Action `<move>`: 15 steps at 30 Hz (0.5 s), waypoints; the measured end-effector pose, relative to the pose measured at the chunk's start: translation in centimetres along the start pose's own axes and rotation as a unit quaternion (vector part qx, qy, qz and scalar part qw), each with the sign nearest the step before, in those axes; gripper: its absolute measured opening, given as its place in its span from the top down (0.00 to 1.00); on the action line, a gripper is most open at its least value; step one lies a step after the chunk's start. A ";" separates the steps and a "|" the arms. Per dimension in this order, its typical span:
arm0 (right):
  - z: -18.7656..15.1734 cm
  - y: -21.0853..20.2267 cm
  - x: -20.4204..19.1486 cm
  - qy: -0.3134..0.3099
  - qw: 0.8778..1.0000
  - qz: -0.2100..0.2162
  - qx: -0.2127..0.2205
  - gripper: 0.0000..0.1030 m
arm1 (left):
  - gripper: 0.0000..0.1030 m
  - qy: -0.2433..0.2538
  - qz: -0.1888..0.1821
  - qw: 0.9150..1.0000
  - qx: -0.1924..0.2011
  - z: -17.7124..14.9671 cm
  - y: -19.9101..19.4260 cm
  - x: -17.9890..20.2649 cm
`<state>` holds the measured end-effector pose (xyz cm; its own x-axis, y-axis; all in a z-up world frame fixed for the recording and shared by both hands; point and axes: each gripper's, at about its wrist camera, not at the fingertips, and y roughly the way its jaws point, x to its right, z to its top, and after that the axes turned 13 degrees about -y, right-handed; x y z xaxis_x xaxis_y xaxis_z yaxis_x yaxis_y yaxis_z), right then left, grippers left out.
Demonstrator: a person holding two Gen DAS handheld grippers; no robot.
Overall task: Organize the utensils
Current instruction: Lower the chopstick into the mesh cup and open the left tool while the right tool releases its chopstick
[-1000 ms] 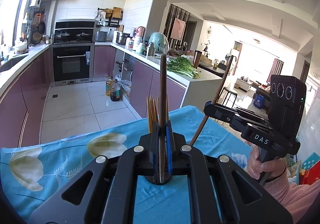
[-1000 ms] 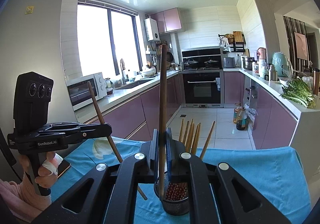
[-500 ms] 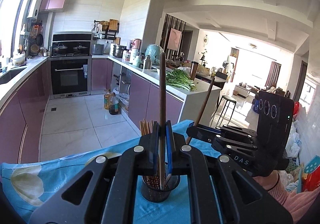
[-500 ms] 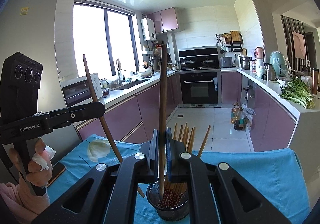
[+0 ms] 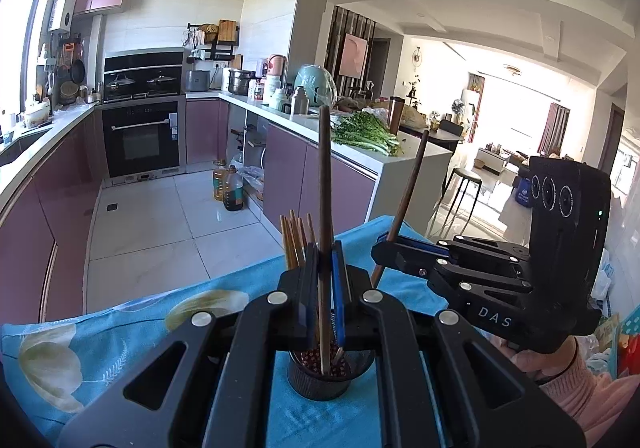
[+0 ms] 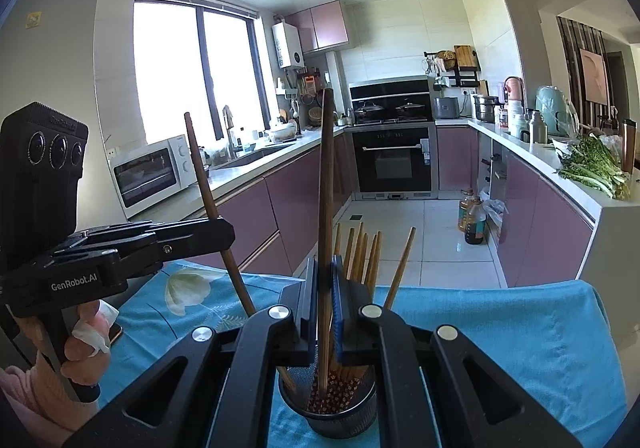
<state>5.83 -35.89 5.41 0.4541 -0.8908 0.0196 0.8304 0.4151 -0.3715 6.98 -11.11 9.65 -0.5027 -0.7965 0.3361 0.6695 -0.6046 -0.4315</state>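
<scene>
Each gripper is clamped on one dark wooden chopstick: the left gripper (image 5: 324, 268) and the right gripper (image 6: 325, 288) both hold theirs upright over the mesh chopstick holder (image 6: 332, 408), which stands mid-table on the blue tablecloth (image 6: 500, 336). The step in hand appears to be insertion. Next, each tip needs lowering among the chopsticks already stored, then the jaws released.

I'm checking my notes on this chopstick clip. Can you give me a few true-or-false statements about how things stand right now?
1. Each gripper is shut on one dark chopstick. True: left gripper, right gripper.
2. The holder is empty. False: it holds several lighter chopsticks.
3. The tablecloth is red. False: it is blue with a flower print.
4. Leafy greens lie on the counter. True.
5. The oven door is open. False: it is shut.
</scene>
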 end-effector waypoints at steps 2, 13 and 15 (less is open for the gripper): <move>-0.1 0.1 0.1 0.002 1.000 0.000 -0.004 0.95 | 0.93 0.002 0.002 1.000 -0.008 -0.1 0.2 -0.3; -1.1 1.5 0.5 0.009 1.000 0.005 -0.028 0.95 | 0.93 0.002 0.010 0.999 -0.038 -1.5 1.1 -1.2; -1.3 1.8 0.6 0.009 0.999 0.007 -0.033 0.95 | 0.93 0.002 0.010 0.999 -0.043 -1.7 1.3 -1.3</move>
<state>7.13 -35.93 3.53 0.4591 -0.8884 -0.0015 0.8010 0.4147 -0.4318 7.54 -10.85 7.23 -0.4910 -0.8089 0.3234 0.6300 -0.5861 -0.5095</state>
